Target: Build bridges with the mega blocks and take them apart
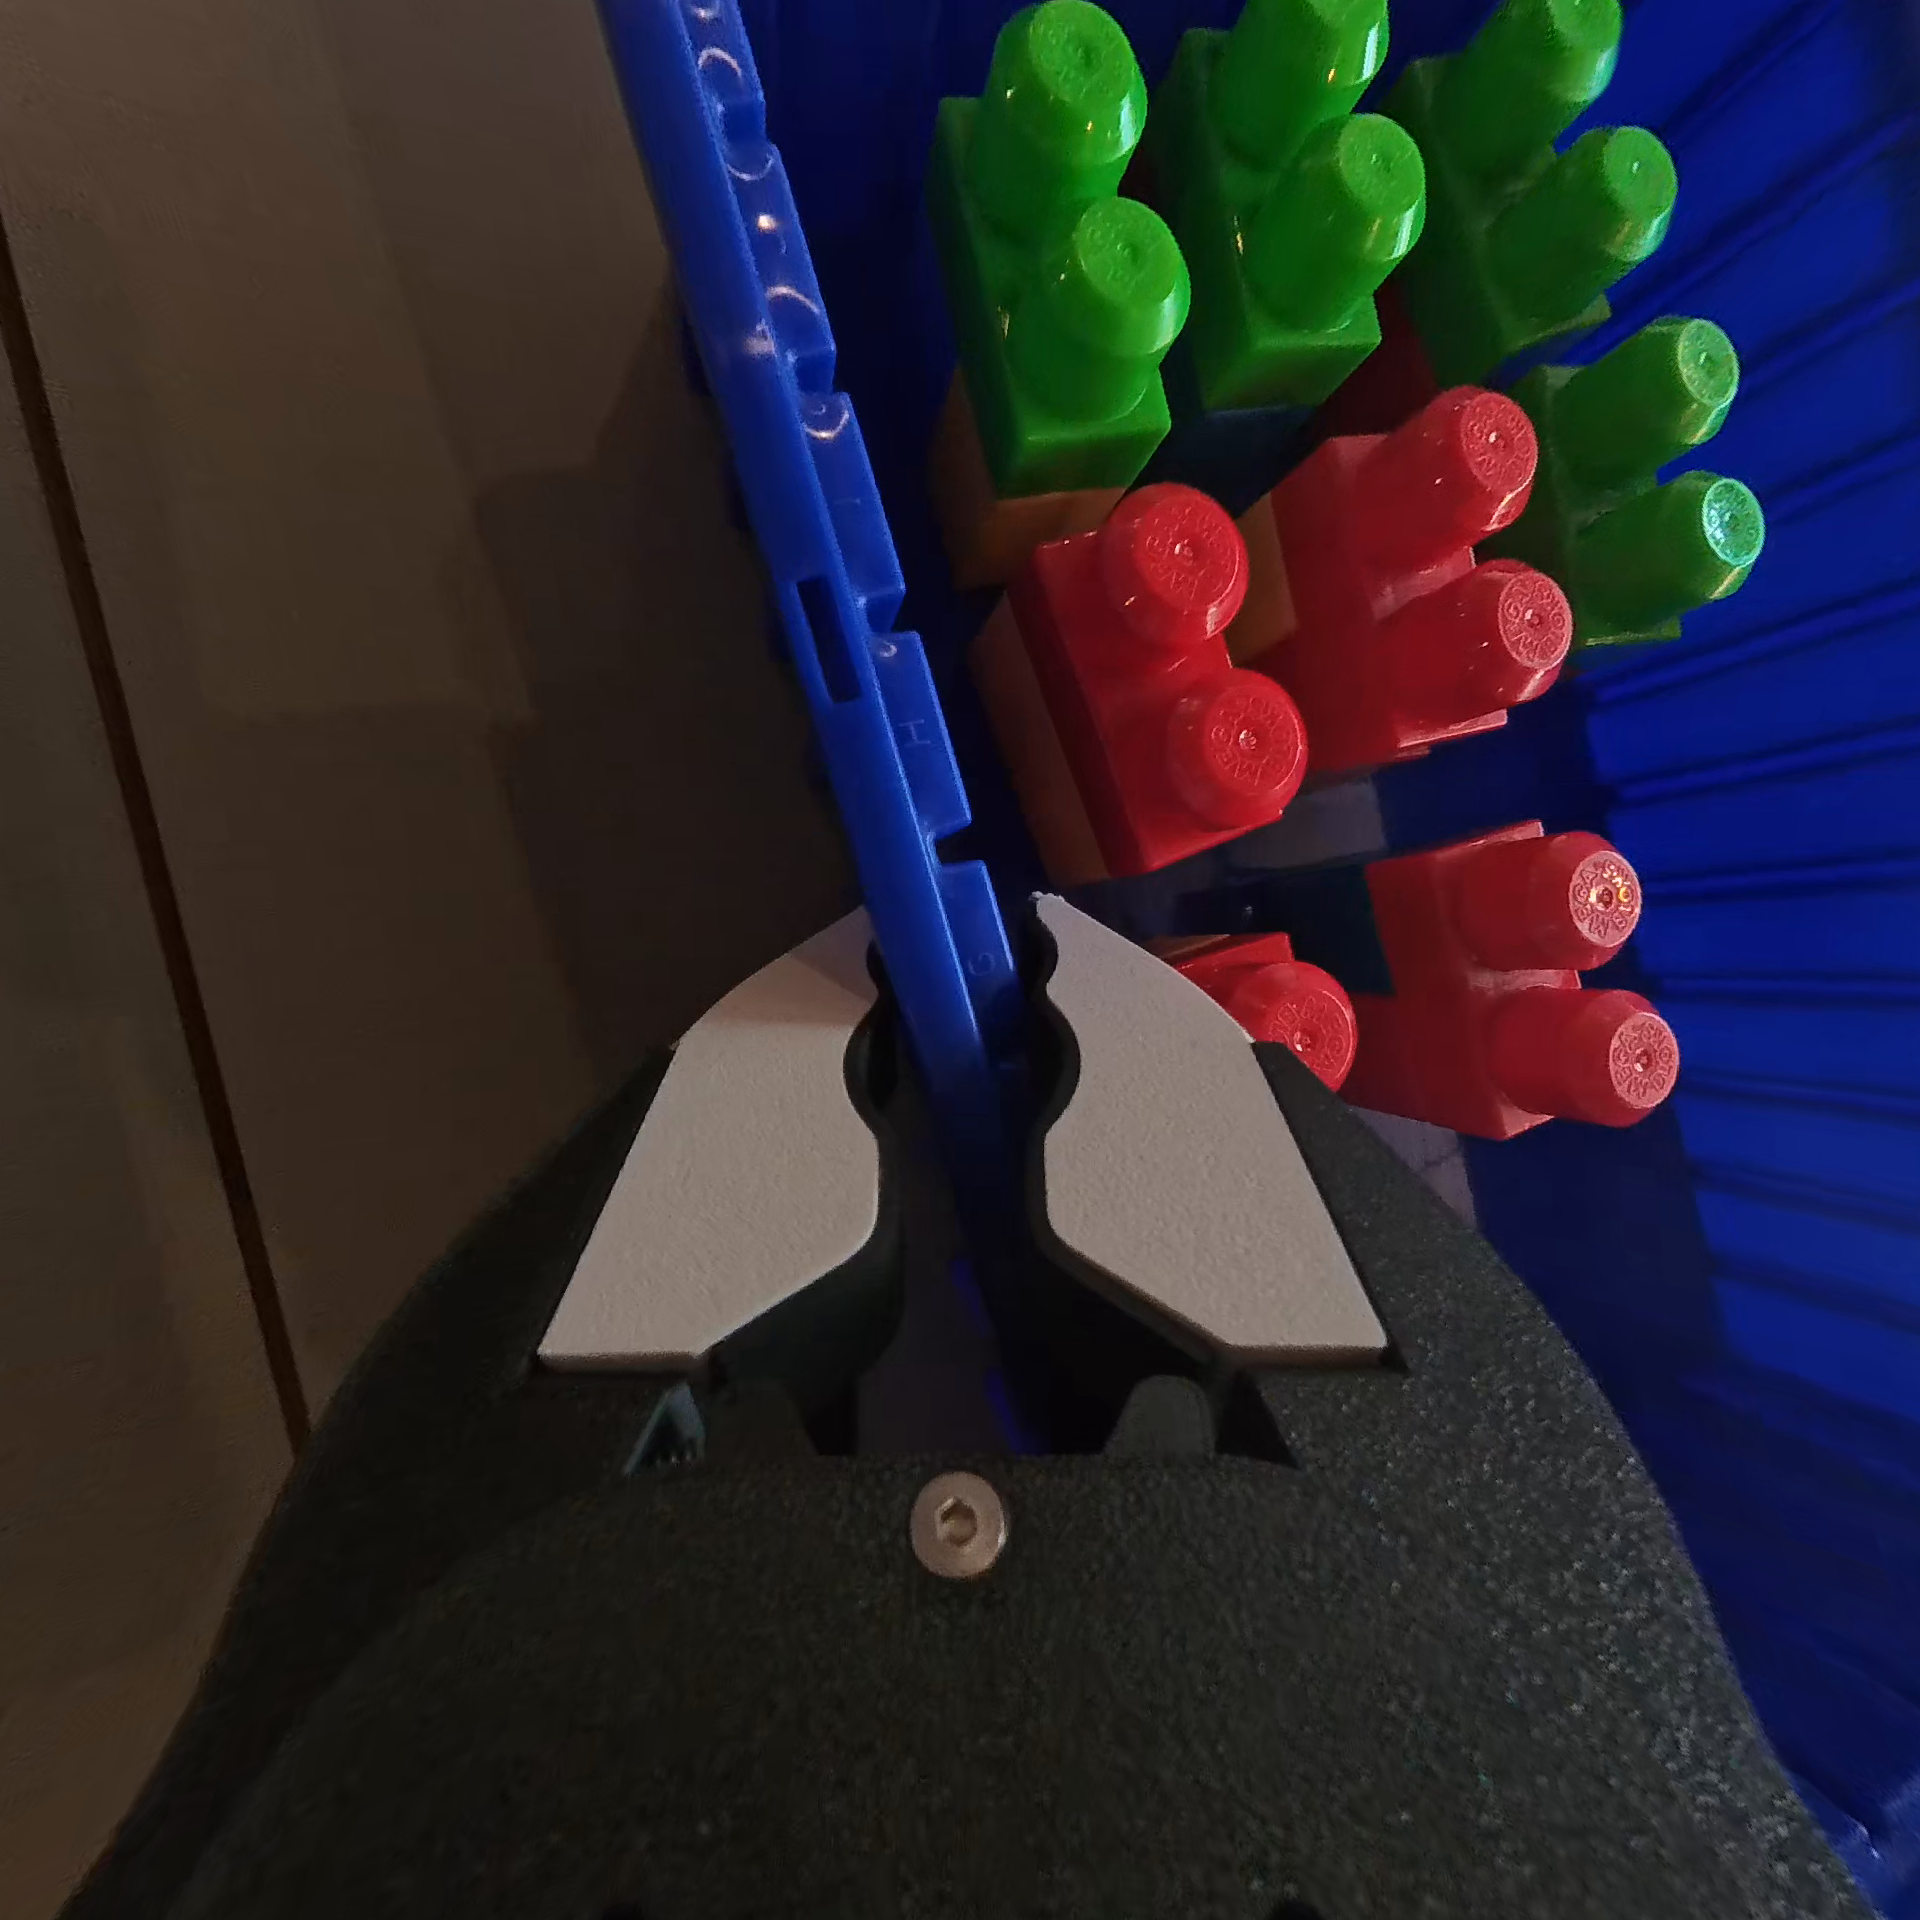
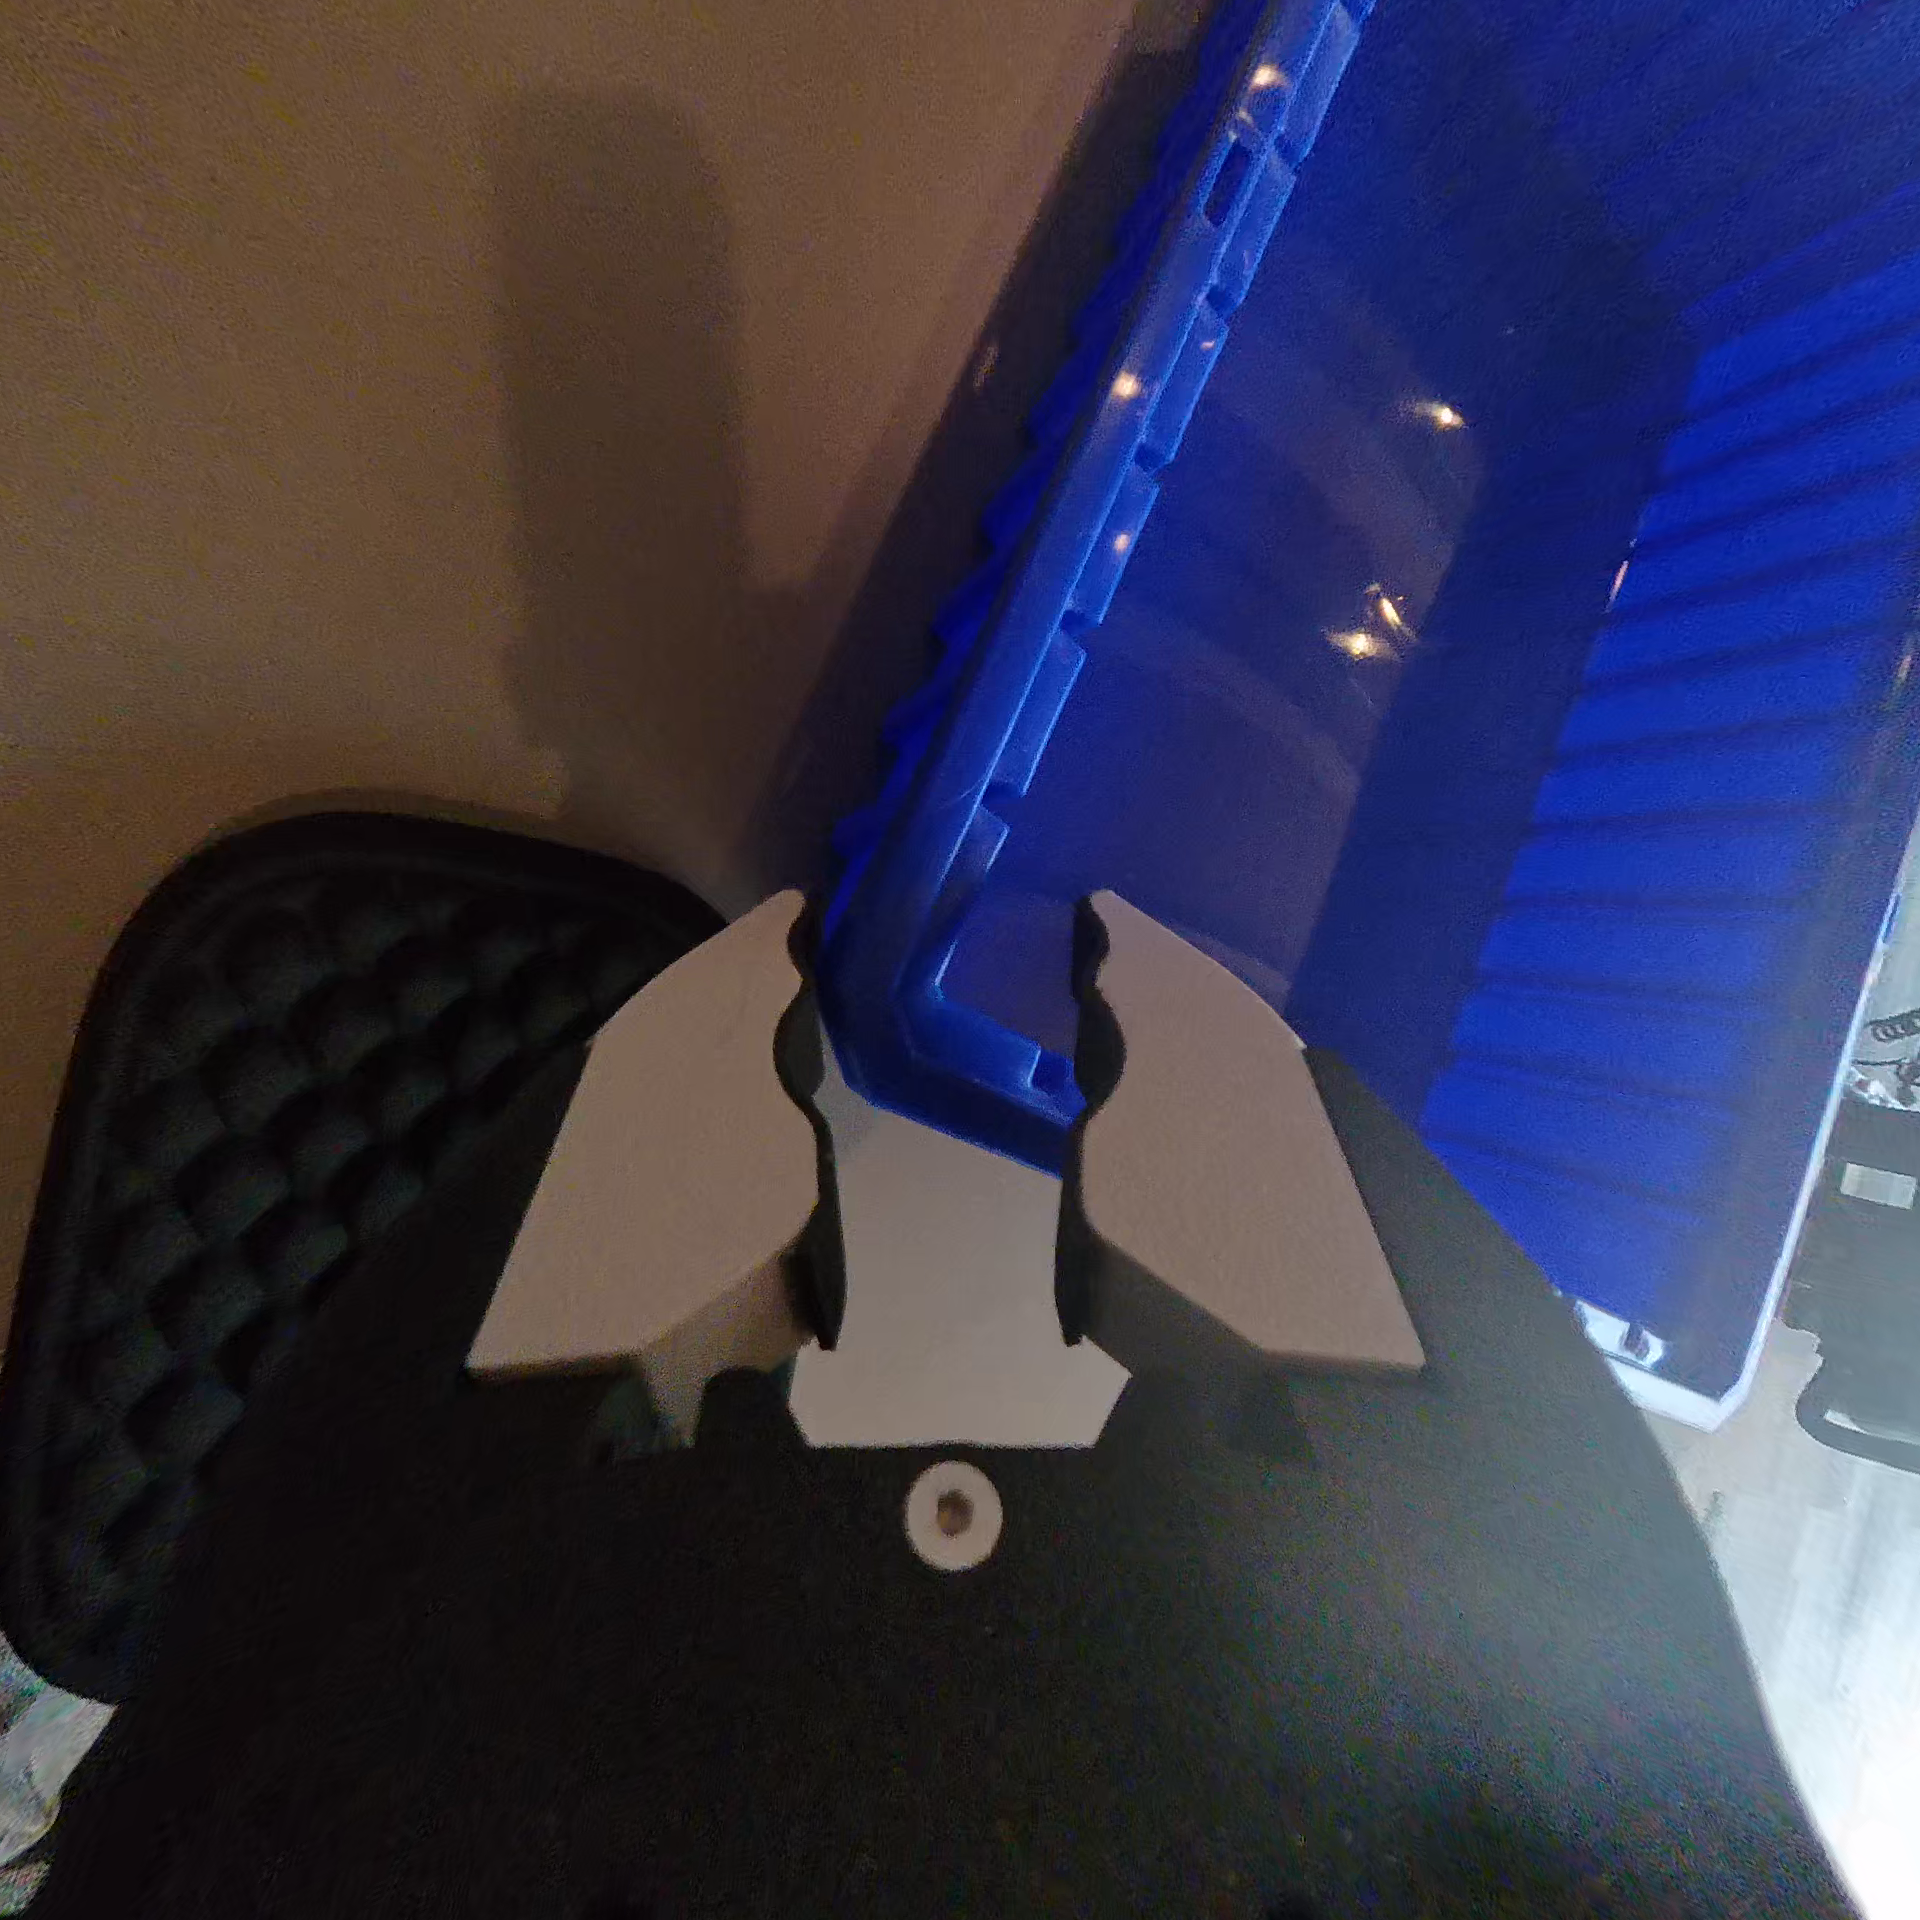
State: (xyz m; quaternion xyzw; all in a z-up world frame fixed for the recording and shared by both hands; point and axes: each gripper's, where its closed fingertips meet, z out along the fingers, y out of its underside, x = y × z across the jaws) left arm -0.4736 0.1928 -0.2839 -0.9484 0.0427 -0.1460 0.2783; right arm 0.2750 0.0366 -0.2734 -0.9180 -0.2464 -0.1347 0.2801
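In the left wrist view a blue plastic bin (image 1: 831,499) holds several green mega blocks (image 1: 1060,260) and red mega blocks (image 1: 1164,675), studs facing the camera, stacked on orange and blue pieces underneath. My left gripper (image 1: 951,925) is shut on the bin's side rim, one finger outside the wall and one inside. In the right wrist view my right gripper (image 2: 940,914) straddles a corner of the bin's rim (image 2: 1143,499), both fingers touching it. The part of the bin's inside seen there shows no blocks.
The bin stands on a beige tabletop (image 1: 312,623). A black padded, quilted object (image 2: 312,1143) lies left of the right gripper. Past the bin's far right edge are a bright floor and dark equipment (image 2: 1860,1143). The tips of one gripper are about 75 cm away from the tips of the other.
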